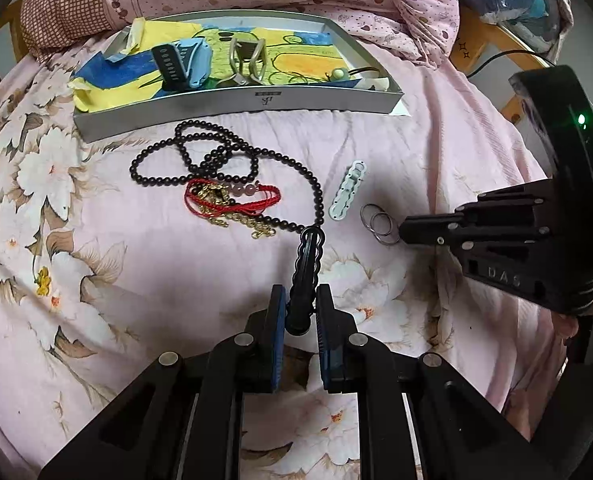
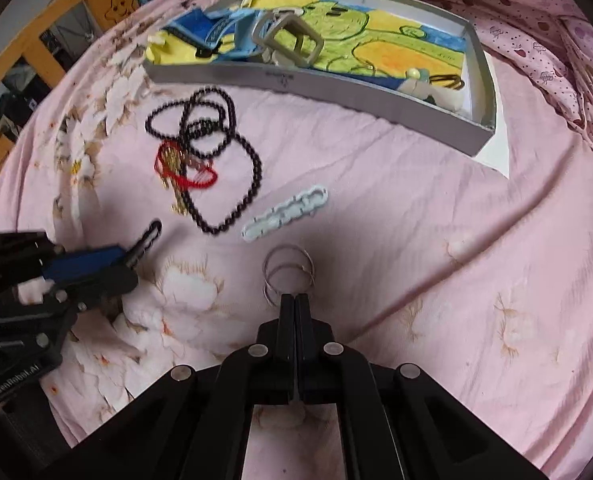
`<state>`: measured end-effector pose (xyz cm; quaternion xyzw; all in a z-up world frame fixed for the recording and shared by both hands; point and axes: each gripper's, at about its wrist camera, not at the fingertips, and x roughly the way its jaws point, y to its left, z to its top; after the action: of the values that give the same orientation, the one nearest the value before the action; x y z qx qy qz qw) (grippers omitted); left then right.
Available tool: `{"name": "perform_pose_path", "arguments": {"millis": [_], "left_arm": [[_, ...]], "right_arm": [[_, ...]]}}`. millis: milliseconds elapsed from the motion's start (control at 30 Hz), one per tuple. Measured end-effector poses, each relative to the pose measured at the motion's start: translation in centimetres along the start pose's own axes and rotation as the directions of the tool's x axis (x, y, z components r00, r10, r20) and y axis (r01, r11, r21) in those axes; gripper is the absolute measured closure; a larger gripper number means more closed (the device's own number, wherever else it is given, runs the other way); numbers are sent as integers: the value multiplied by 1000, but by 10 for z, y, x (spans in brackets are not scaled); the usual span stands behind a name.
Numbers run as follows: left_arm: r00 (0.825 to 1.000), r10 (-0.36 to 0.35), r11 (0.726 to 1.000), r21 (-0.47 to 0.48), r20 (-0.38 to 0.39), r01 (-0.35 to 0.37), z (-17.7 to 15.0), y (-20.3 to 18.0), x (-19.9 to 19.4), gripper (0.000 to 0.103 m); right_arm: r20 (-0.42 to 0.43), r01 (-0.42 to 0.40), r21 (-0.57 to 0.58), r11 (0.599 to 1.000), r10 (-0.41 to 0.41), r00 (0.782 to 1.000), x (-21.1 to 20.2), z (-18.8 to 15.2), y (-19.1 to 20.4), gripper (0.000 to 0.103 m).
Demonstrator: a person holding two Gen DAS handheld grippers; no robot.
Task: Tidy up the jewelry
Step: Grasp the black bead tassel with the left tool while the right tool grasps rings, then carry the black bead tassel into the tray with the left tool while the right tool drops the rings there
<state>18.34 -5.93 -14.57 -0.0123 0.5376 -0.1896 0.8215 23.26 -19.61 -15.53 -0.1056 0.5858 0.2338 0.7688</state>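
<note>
Jewelry lies scattered on a pink floral bedspread (image 1: 436, 152), in front of a shallow grey tray (image 1: 232, 106) lined with a yellow and blue drawing. The left gripper (image 1: 301, 312) has its blue pads pressed on the end of a black hair clip (image 1: 306, 264), which sticks out forward past the fingers. The right gripper (image 2: 295, 304) has its jaws drawn fully together, nipping the near edge of a pair of thin silver hoop rings (image 2: 286, 270); the right wrist view is blurred, so it is hard to say whether both hoops are caught or only one. Still on the bedspread are a long dark bead necklace (image 1: 216, 160), a red cord bracelet (image 1: 236, 198) tangled with a gold chain (image 1: 248, 222), and a pale blue hair clip (image 1: 346, 192) just beside the hoops. The tray already holds a grey buckle-like clip (image 1: 246, 60) and other small pieces. To carry this step well, both hands would lift straight up, clear the tray's near wall, and lower their pieces onto bare lining before letting go. The thin hoops could slip from so slight a pinch, so a slow, level carry seems wise.
</note>
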Motion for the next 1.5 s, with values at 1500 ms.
{"name": "perform_pose_path", "arguments": {"millis": [1500], "left_arm": [[974,21,998,-63,227,-7,81,3,-38,91]], "right_arm": [[452,-14,134,991,-49,891,-81,60,-16,76]]}}
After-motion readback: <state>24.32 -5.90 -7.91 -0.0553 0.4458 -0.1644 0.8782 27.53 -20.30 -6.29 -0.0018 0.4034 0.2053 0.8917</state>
